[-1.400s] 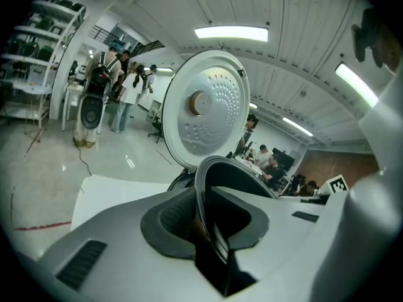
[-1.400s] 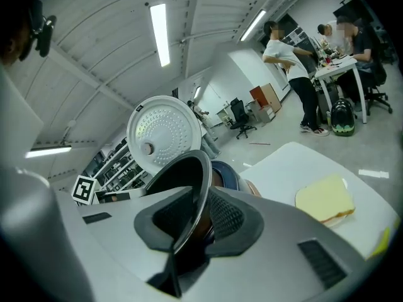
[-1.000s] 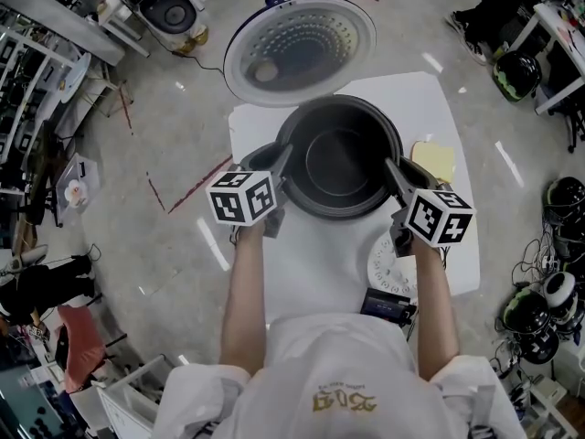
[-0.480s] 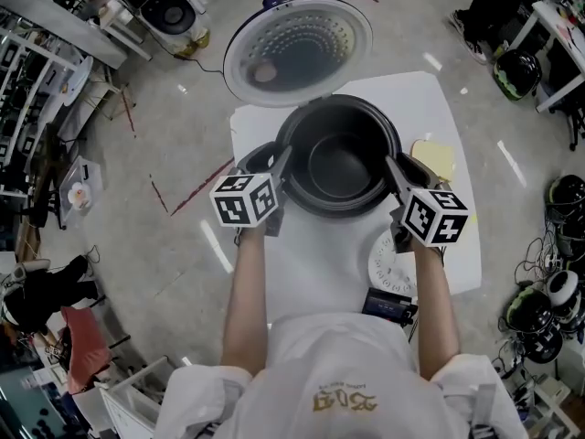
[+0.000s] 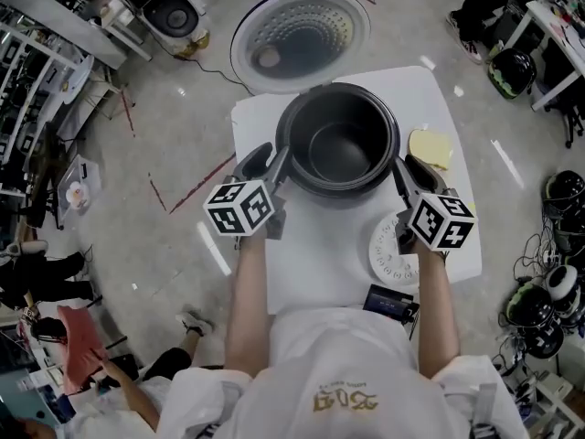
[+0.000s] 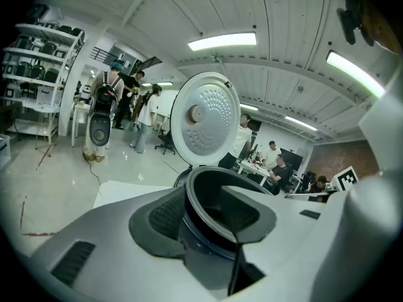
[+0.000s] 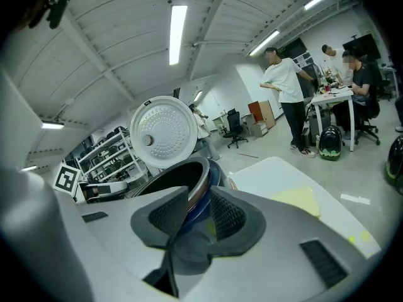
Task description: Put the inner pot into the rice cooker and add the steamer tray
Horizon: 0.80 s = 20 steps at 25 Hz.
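The dark inner pot (image 5: 340, 144) sits inside the rice cooker (image 5: 315, 192), whose round lid (image 5: 300, 35) stands open behind it. My left gripper (image 5: 277, 165) is at the pot's left rim and my right gripper (image 5: 402, 167) at its right rim. In the left gripper view the pot's rim (image 6: 208, 181) runs between the jaws of the left gripper (image 6: 211, 206), which have just been opening and stand clear of it. The right gripper (image 7: 200, 216) likewise straddles the rim (image 7: 182, 181), after its jaws opened a little. The white perforated steamer tray (image 5: 388, 259) lies flat near my right hand.
The cooker stands on a white table (image 5: 320, 263). A yellow cloth (image 5: 431, 147) lies right of the pot and a small black device (image 5: 391, 302) at the near edge. Around the table are shelves, cables and helmets on the floor, and people at desks.
Both grippers have drawn back a little from the pot toward me. The pot stays in the cooker.
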Each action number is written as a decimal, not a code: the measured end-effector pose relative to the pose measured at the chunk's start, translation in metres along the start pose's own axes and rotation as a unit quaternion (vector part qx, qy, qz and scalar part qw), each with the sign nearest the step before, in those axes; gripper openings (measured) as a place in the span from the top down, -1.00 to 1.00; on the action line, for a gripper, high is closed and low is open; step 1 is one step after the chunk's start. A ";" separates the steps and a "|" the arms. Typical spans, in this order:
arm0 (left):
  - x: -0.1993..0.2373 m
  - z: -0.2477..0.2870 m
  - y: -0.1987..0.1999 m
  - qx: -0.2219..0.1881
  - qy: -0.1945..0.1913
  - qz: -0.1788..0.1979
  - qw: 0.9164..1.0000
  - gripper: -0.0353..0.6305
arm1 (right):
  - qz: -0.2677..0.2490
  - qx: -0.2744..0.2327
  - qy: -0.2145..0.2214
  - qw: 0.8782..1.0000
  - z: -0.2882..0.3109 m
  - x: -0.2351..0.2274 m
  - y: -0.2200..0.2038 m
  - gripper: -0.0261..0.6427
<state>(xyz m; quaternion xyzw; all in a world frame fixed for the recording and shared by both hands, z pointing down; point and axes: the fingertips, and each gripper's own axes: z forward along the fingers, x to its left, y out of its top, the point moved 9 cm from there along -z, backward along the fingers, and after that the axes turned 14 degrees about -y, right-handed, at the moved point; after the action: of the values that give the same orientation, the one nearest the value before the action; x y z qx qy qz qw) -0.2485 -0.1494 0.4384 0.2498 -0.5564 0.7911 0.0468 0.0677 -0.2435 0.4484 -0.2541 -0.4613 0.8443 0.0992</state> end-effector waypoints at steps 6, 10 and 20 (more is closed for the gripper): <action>-0.013 -0.036 -0.020 0.001 -0.030 0.003 1.000 0.40 | 0.015 -0.008 -0.047 0.999 -0.044 0.004 -0.026 0.56; -0.024 -0.058 -0.034 0.001 -0.063 -0.006 0.998 0.37 | 0.017 -0.001 -0.078 0.997 -0.077 0.009 -0.051 0.56; -0.048 -0.085 -0.072 0.028 -0.127 -0.027 0.991 0.40 | 0.032 0.016 -0.144 0.989 -0.148 0.012 -0.104 0.56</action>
<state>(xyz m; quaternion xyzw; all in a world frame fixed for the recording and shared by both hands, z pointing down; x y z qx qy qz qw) -0.2102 -0.0361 0.4569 0.3648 -0.5283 0.7666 -0.0097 0.1276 -0.0737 0.4645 -0.1432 -0.4487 0.8821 0.0089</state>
